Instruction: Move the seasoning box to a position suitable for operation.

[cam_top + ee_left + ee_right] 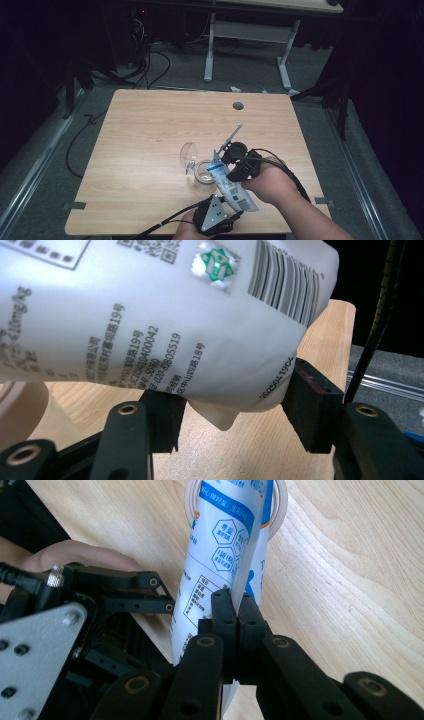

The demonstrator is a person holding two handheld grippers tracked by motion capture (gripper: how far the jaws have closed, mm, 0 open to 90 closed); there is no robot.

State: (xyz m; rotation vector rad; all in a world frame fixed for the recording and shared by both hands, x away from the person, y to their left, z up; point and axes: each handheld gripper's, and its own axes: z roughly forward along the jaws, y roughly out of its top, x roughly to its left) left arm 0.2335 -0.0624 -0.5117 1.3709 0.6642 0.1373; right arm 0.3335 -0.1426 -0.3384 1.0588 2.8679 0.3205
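Observation:
A white and blue printed pouch (231, 187) is held tilted between both grippers at the table's front middle. Its upper end points down at a clear glass jar (202, 172), whose hinged lid (189, 152) stands open. My right gripper (231, 174) is shut on a thin edge of the pouch (220, 535), its jaws pinched together (235, 605); the jar's rim (281, 515) shows behind the pouch's far end. My left gripper (239, 212) sits at the front edge. Its pads (310, 405) press on either side of the pouch's barcoded bottom end (150, 315).
The wooden table (150, 125) has a round cable hole (238, 106) at the back. Its front edge runs right under the left gripper. Cables lie on the floor at the left, and another table's white legs (209, 55) stand behind.

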